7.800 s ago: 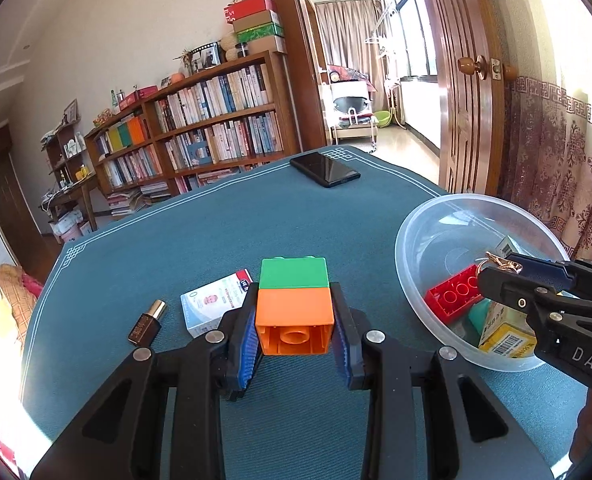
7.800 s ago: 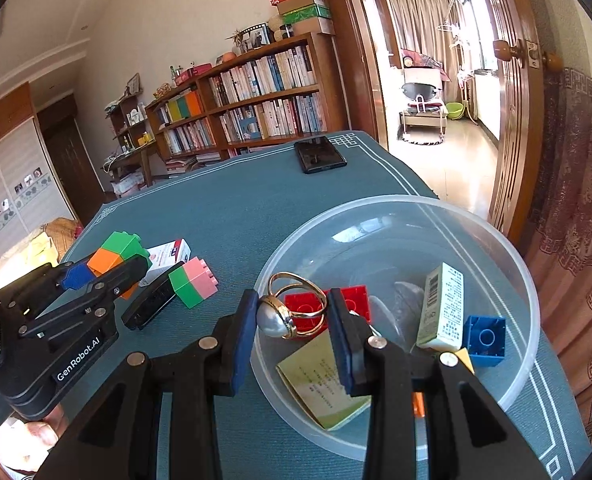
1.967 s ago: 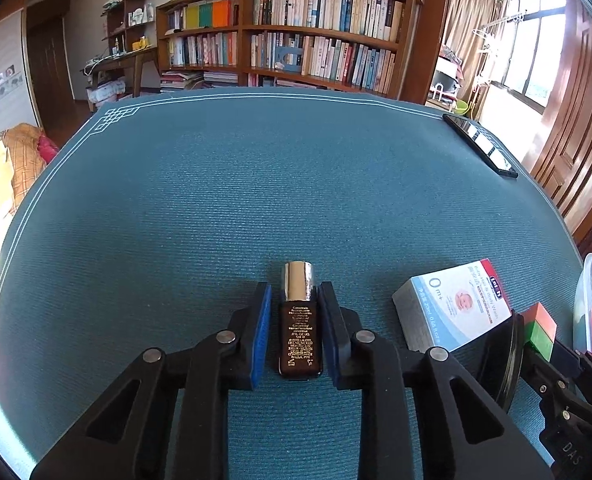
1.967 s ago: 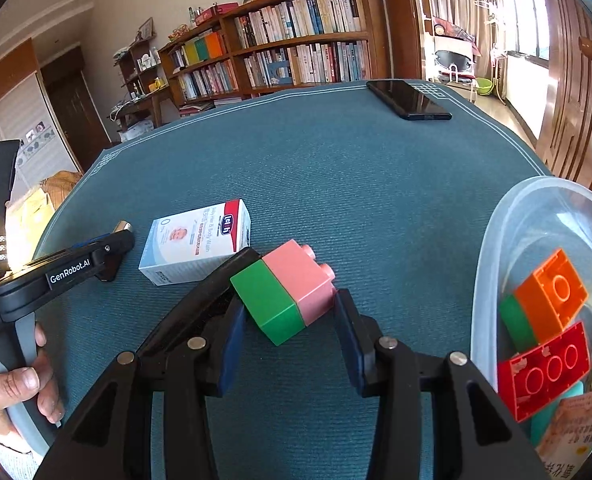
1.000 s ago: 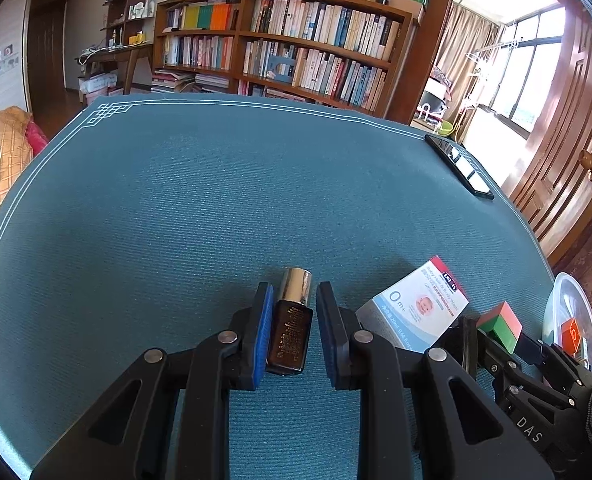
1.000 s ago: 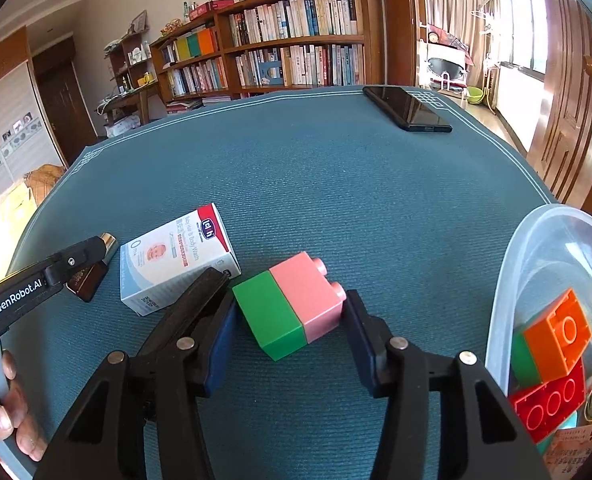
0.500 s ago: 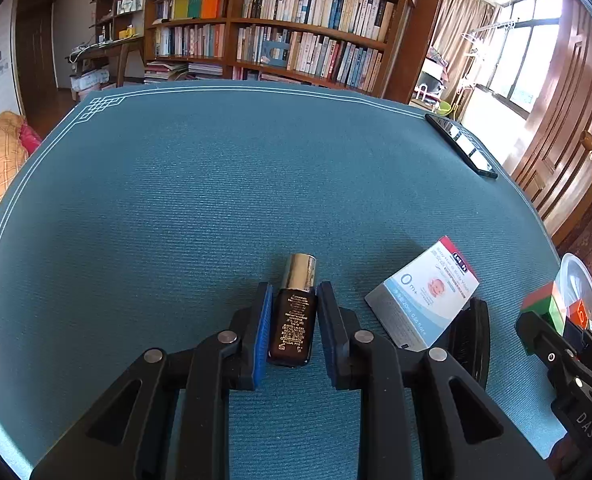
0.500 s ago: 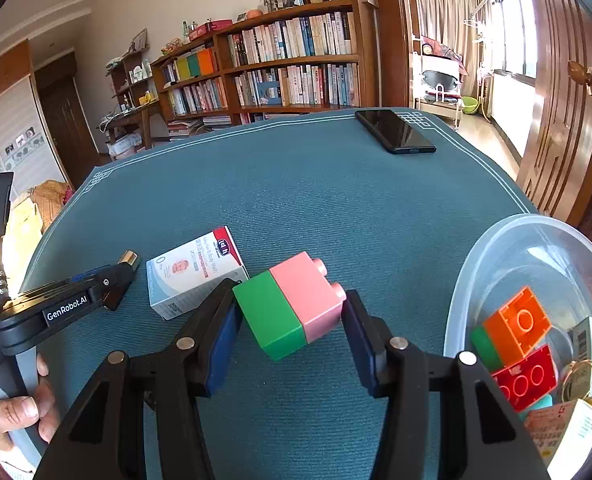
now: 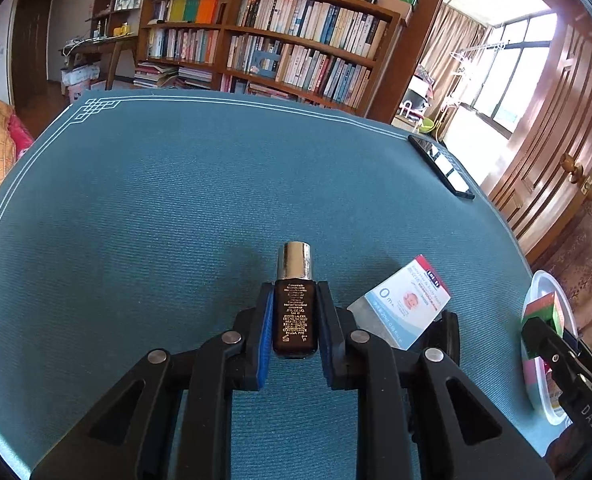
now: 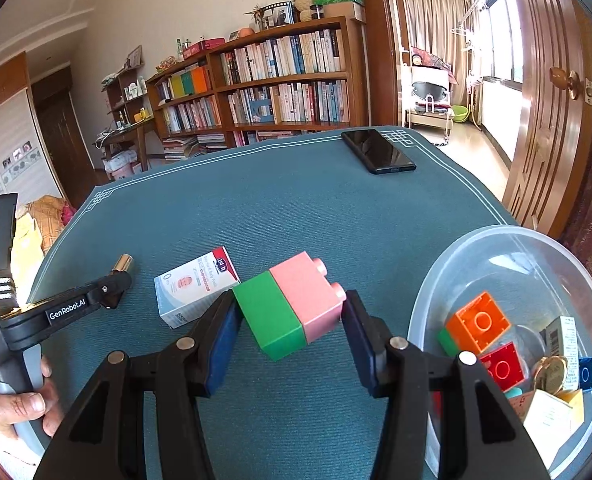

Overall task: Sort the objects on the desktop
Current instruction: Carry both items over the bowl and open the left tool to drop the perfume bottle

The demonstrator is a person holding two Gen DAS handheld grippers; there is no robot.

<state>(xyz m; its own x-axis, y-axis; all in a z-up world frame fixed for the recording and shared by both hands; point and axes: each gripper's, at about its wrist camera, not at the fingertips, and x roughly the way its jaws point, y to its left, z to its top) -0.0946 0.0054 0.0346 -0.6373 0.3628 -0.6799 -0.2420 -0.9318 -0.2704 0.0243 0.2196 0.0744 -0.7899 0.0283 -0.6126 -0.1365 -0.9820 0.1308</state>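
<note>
Left claw [image 9: 295,332] pinches dark bottle [image 9: 295,308] by its sides, cap forward, just above table [image 9: 176,200]. Right claw [image 10: 292,320] clamps green-pink block [image 10: 292,304] end to end, raised beside clear bowl [image 10: 496,236], likely for drop-in. Box [image 10: 196,284] lies unsorted on table.

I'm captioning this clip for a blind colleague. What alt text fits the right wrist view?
The right gripper holds a green-and-pink block above a teal table, beside a clear bowl of blocks and small boxes. At left, the left gripper is shut on a small dark bottle near a white box.
</note>
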